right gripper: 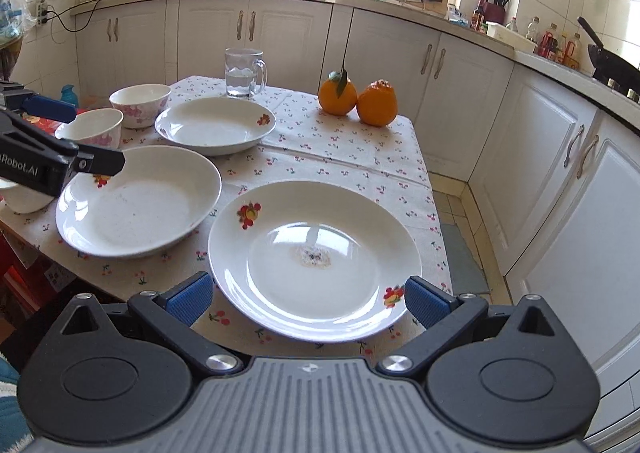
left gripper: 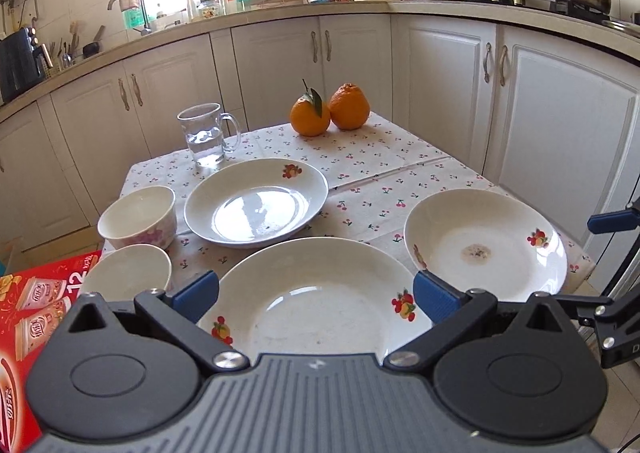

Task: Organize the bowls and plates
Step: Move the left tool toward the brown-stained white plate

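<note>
Both tools hang wide open and empty at the near edge of the surface (right gripper: 344, 157). The left tool (left gripper: 316, 293) sits above the near plate (left gripper: 316, 293), the right tool (right gripper: 308, 295) over the stained plate (right gripper: 316, 257). A third plate (left gripper: 256, 201) and two bowls (left gripper: 138, 215) wait behind. I'd pinch one rim firmly, lift it level, then set it squarely onto another plate, keeping away from the mug (left gripper: 204, 135).

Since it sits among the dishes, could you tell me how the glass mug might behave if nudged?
The mug looks tall and narrow, so probably tippy. It holds water, so a tip would likely spill onto the cloth. Being glass, it is probably fragile and slick.
</note>
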`<state>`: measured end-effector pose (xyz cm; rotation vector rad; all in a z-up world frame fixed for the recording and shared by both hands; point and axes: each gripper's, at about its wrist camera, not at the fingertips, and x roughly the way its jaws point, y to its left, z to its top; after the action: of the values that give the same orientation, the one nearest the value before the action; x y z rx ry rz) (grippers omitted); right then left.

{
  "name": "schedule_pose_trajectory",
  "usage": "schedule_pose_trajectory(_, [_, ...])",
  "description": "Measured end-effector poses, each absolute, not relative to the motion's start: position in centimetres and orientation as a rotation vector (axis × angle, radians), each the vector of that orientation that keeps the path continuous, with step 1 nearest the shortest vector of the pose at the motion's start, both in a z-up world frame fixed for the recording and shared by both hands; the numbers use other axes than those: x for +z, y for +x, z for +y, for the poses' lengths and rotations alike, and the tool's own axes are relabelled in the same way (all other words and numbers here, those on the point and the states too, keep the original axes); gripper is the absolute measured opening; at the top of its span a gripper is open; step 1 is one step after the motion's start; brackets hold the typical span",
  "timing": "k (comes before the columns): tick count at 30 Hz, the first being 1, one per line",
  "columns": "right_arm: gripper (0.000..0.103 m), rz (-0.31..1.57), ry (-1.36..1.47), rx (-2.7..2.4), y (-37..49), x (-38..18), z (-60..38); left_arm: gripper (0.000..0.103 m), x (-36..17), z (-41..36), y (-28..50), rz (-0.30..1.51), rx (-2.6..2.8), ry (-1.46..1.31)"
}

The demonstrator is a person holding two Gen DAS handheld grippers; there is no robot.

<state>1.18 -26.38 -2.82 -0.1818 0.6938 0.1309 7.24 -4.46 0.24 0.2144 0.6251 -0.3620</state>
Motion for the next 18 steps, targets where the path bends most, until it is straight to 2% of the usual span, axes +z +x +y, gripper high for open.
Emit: schedule_pose_trajectory(18, [0.103,0.813,-0.093,0.228,4.2,-8.1,-29.8,0.102,-1.2,-10.4,12.8,0.781,-0.582,0.303])
